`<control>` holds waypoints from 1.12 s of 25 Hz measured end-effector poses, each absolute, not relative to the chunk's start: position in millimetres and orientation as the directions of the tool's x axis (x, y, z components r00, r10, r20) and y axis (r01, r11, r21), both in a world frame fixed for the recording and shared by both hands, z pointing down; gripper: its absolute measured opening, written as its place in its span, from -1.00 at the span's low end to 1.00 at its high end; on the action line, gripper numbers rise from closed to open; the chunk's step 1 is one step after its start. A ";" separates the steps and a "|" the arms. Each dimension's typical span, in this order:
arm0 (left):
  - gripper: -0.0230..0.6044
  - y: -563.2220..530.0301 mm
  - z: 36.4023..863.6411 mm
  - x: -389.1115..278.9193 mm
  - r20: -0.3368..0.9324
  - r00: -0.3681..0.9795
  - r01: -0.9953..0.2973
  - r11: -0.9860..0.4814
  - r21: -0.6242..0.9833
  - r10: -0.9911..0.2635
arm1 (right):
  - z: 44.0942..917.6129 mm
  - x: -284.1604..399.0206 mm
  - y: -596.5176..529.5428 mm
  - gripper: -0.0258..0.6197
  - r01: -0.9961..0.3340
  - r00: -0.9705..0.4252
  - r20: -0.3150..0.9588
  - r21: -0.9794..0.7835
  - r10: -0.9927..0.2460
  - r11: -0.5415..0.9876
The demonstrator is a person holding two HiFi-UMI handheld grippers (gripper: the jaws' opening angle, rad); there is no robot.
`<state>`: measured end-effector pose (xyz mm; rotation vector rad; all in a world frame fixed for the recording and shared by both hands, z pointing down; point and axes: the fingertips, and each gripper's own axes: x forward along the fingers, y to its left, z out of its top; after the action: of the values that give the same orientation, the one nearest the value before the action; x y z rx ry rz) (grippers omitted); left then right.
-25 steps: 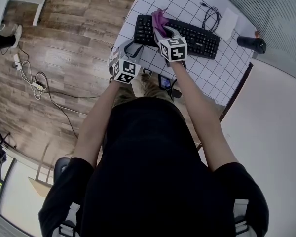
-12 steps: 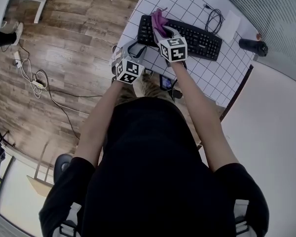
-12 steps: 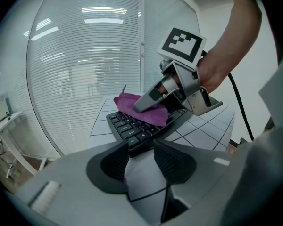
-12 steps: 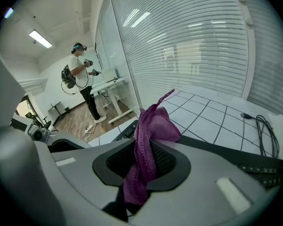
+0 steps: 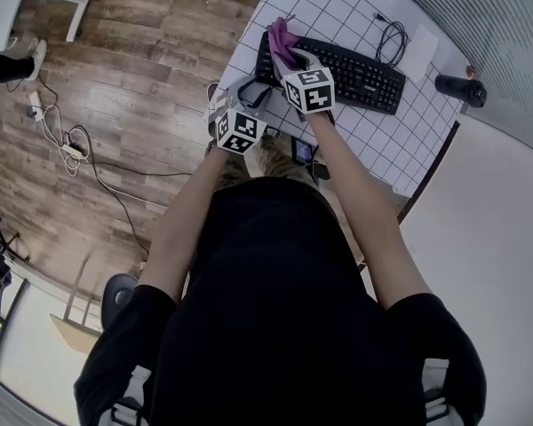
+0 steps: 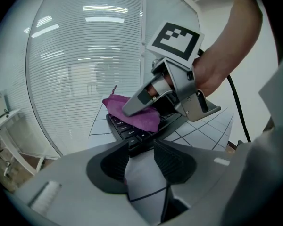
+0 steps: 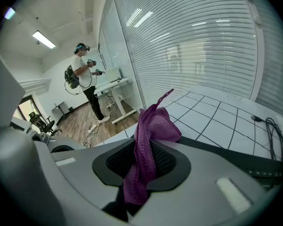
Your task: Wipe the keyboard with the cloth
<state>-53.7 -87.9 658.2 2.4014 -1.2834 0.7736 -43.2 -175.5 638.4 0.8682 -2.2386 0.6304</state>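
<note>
Head view: coiled cable (image 5: 393,35) lies behind your keyboard (image 5: 364,65); right tongs (image 7: 141,161) pinch the fuzzy purple cloth (image 7: 155,121), left tongs (image 6: 141,159) gape empty.

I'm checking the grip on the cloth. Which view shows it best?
The right gripper view: the cloth is close up, pinched between the right tongs. The head view shows it small, at the end of the keyboard; the left gripper view, side-on over the keys.
</note>
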 end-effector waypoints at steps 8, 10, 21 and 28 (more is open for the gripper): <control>-0.42 -87.4 657.5 -56.9 0.594 0.450 -0.834 -0.552 0.013 -0.667 | 638.0 -58.8 -174.4 -0.61 -0.692 -0.609 0.693 -0.227 -0.385 0.686; -0.42 -87.7 657.9 -56.6 0.596 0.454 -0.833 -0.552 0.021 -0.663 | 638.3 -65.3 -173.7 -0.61 -0.673 -0.632 0.683 -0.251 -0.366 0.695; -0.42 -87.8 658.7 -57.0 0.597 0.476 -0.827 -0.560 0.054 -0.646 | 590.1 -107.5 -163.5 -0.61 -0.541 -0.776 0.547 -0.324 -0.313 0.776; -0.42 -89.3 654.5 -58.2 0.593 0.460 -0.831 -0.556 0.025 -0.660 | 509.0 12.4 -187.3 -0.61 -0.652 -0.758 0.325 -0.373 -0.565 0.660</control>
<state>-58.2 -89.3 654.5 2.4024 -1.2697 0.7724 12.4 -187.3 509.0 0.9979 -2.6950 0.7109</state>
